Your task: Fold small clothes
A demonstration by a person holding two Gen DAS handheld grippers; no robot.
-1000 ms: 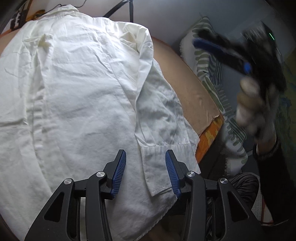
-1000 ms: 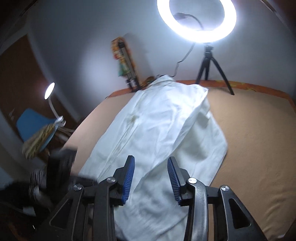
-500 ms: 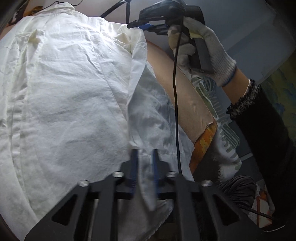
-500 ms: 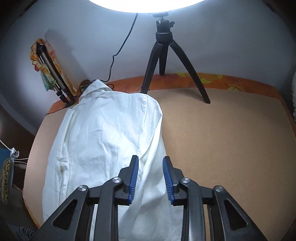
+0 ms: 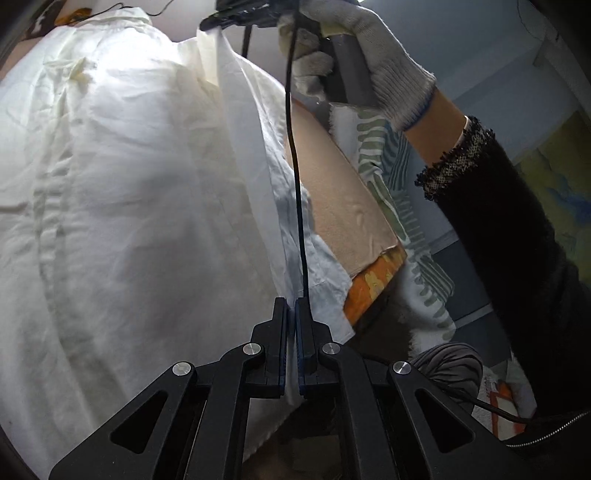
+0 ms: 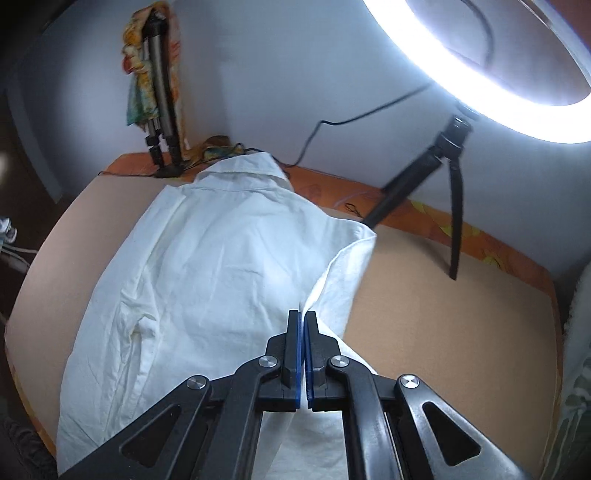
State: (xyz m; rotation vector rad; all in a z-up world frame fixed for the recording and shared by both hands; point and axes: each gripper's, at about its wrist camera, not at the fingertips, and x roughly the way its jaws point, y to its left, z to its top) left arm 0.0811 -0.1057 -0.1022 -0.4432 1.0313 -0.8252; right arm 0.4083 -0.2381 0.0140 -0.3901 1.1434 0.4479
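A white collared shirt (image 5: pixel 122 206) (image 6: pixel 207 266) lies spread on a tan surface (image 6: pixel 443 325), collar at the far end. My left gripper (image 5: pixel 291 310) is shut on the shirt's right edge near the cuffed sleeve. My right gripper (image 6: pixel 302 321) is shut on the same edge farther up, by the shoulder. In the left wrist view that right gripper (image 5: pixel 221 24) appears at the top, held by a gloved hand (image 5: pixel 362 62), with the fabric edge lifted taut between the two grippers. A black cable (image 5: pixel 295 177) hangs down from it.
A ring light (image 6: pixel 491 74) on a black tripod (image 6: pixel 447 162) stands at the far right edge of the surface. A folded tripod (image 6: pixel 162 110) with colourful cloth leans on the back wall. Striped fabric (image 5: pixel 402 206) and the surface's orange edge (image 5: pixel 373 284) lie at right.
Both grippers went from open to shut on the shirt's right edge. The right hand swung across to the shoulder area, and the fabric edge has lifted off the surface between the grippers.
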